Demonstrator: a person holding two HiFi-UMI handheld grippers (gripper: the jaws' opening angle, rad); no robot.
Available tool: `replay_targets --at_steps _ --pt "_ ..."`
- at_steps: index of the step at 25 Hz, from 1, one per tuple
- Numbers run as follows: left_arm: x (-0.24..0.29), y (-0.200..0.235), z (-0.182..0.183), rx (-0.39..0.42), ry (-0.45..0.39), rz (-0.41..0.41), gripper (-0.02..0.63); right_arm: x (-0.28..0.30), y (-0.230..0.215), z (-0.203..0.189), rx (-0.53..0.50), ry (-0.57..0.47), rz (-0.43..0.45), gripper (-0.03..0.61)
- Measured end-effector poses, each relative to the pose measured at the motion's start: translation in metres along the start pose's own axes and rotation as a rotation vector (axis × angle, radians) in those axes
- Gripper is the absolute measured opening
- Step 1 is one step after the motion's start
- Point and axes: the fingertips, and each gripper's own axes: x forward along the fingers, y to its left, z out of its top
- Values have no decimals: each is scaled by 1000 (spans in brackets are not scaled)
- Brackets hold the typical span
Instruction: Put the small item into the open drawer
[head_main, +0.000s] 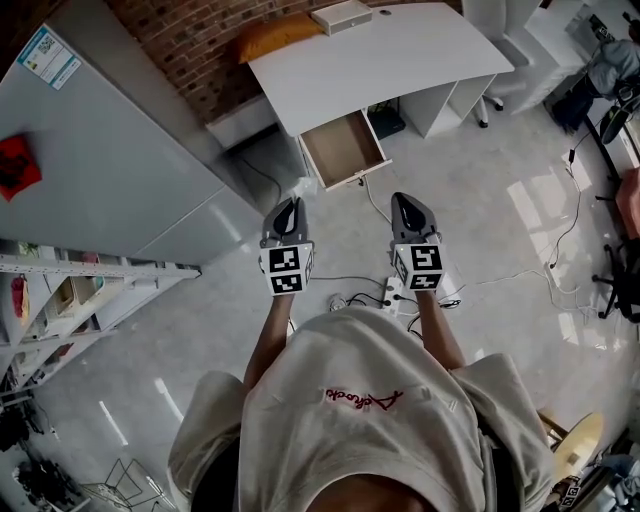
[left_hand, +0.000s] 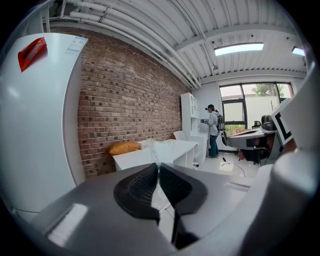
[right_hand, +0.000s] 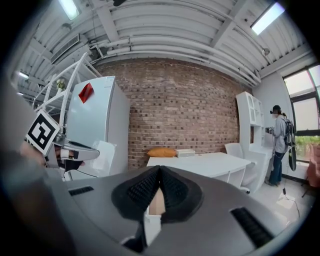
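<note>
The left hand-held gripper (left_hand: 159, 167) pinches an unidentifiable clear item (left_hand: 155, 150).

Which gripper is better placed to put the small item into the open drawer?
Left. The left gripper is shut on the small clear item, and the open drawer lies just ahead of it. The right gripper is shut and empty.

I have both arms stretched forward, side by side. The left tool (head_main: 289, 206) sits level with the right tool (head_main: 407, 200), each tipped slightly downward. The left jaws are pinched on a thin clear bag (head_main: 300, 187) that pokes out past their tips, while the right jaws meet at their tips with nothing between. The left forearm (head_main: 268, 335) and right forearm (head_main: 437, 330) run straight back behind the tools.
</note>
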Motion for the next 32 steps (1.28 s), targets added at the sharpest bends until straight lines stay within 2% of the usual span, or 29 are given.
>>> replay_targets --at_steps 12,16,24,32 --pt "9 -13 -16 13 39 -34 18 -18 -11 -21 7 57 -16 12" --pt "18 -19 -19 18 54 -48 18 -12 -16 -23 20 42 -16 12" --pt "75 -11 -2 26 51 -40 18 48 -43 -15 14 31 24 12" --pt "152 -1 32 27 29 -17 18 115 -90 5 11 12 43 12"
